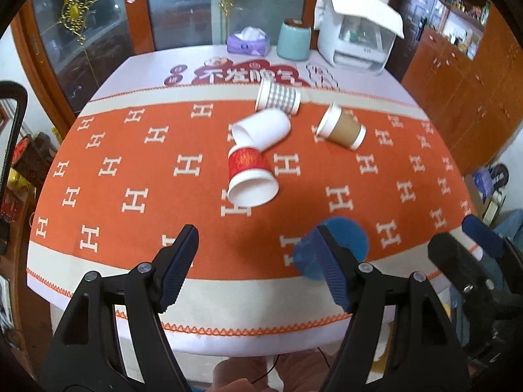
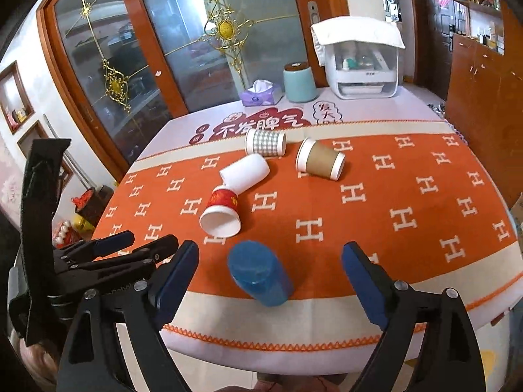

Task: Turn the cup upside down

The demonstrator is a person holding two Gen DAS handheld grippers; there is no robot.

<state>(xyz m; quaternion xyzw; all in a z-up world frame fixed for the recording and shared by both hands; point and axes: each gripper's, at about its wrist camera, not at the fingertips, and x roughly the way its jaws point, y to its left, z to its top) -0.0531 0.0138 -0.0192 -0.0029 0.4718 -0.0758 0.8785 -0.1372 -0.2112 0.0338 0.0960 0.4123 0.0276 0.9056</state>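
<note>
A blue cup (image 2: 258, 274) stands upside down near the table's front edge; it also shows in the left wrist view (image 1: 346, 238), partly behind a finger. Four paper cups lie on their sides mid-table: a red-banded cup (image 1: 250, 176) (image 2: 222, 214), a plain white cup (image 1: 263, 127) (image 2: 245, 173), a checked cup (image 1: 278, 96) (image 2: 265, 142) and a brown cup (image 1: 341, 127) (image 2: 320, 159). My left gripper (image 1: 258, 268) is open and empty above the front edge. My right gripper (image 2: 269, 281) is open, its fingers on either side of the blue cup, apart from it.
An orange H-patterned cloth (image 1: 130, 170) covers the table. At the back stand a purple tissue box (image 1: 249, 43), a teal canister (image 1: 294, 40) and a white appliance (image 1: 358, 40). Glass doors and wooden cabinets surround the table. The other gripper (image 2: 98, 254) shows at left.
</note>
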